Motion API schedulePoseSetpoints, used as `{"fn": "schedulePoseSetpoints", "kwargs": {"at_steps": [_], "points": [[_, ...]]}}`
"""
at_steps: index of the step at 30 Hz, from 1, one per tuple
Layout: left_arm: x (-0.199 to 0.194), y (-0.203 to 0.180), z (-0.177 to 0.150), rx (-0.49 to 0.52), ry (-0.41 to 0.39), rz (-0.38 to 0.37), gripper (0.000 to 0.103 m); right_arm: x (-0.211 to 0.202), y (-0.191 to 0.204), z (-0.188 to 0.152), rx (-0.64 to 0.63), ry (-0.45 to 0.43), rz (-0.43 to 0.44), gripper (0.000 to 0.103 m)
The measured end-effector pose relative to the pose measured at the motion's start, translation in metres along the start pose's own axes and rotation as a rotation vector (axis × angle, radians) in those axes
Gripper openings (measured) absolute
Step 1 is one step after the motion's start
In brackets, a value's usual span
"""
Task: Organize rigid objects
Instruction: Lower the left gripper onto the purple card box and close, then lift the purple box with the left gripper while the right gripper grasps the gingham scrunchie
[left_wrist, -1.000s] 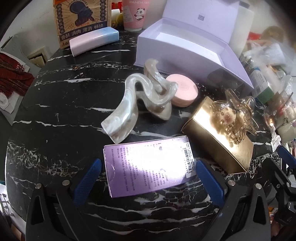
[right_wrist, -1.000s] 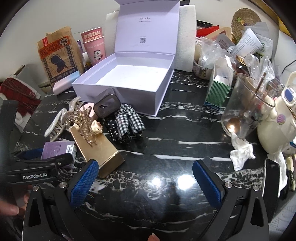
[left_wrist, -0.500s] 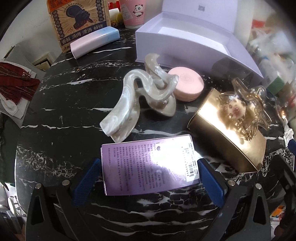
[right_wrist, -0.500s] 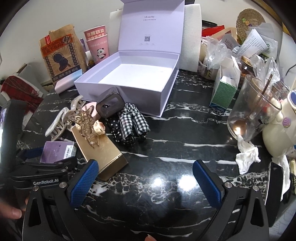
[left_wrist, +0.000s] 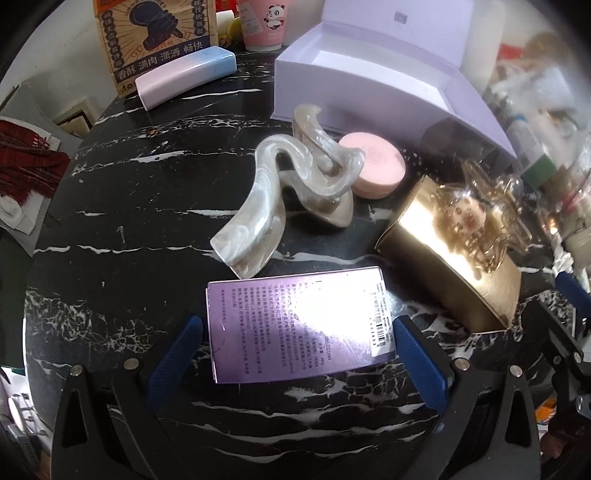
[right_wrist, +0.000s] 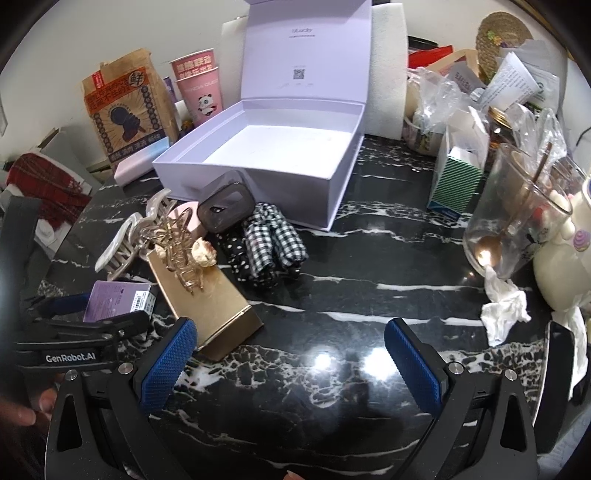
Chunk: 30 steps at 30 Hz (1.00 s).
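My left gripper (left_wrist: 295, 354) sat wide open around one purple box (left_wrist: 299, 325), blue fingers (left_wrist: 173, 354) just beside its two short ends; I couldn't tell if they touched. The box lay flat on the black marble table (left_wrist: 129, 206), long axis running left-right across the gripper, barcode end toward the right finger. Just beyond it lay one pearly claw clip (left_wrist: 291, 188), its long axis slanting away to the right, touching one pink round compact (left_wrist: 373, 166). To the right was one gold box (left_wrist: 454, 269), angled, with one clear clip (left_wrist: 480, 221) on top. One open lilac gift box (right_wrist: 280, 155) stood behind. My right gripper (right_wrist: 291, 362) was wide open too, holding nothing, over bare marble. Two patterned scrunchies (right_wrist: 266, 251) lay beside one dark case (right_wrist: 225, 206).
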<state>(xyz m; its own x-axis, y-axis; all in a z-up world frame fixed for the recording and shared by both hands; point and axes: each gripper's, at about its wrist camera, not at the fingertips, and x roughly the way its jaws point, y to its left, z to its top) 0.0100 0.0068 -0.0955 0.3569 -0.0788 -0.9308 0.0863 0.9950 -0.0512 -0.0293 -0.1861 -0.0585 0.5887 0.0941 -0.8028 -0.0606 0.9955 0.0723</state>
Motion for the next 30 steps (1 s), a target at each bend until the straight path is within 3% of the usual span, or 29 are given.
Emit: {"fn": "schedulePoseSetpoints", "kwargs": {"at_steps": [4, 6, 14, 19, 30], "points": [[0.002, -0.003, -0.001, 0.008, -0.02, 0.039, 0.103, 0.0, 0.003, 0.002, -0.012, -0.013, -0.003, 0.103], [-0.003, -0.003, -0.004, 0.001, -0.055, 0.023, 0.096, -0.002, 0.004, 0.003, -0.018, -0.028, 0.0, 0.103], [-0.015, 0.014, -0.015, -0.031, -0.067, -0.079, 0.096, -0.001, 0.013, 0.012, -0.059, -0.06, 0.048, 0.103], [-0.018, 0.031, -0.018, -0.07, -0.068, -0.087, 0.096, 0.002, 0.029, 0.019, -0.114, -0.097, 0.091, 0.103], [-0.028, 0.063, -0.011, -0.155, -0.107, -0.089, 0.096, 0.01, 0.041, 0.034, -0.128, -0.135, 0.095, 0.096]]}}
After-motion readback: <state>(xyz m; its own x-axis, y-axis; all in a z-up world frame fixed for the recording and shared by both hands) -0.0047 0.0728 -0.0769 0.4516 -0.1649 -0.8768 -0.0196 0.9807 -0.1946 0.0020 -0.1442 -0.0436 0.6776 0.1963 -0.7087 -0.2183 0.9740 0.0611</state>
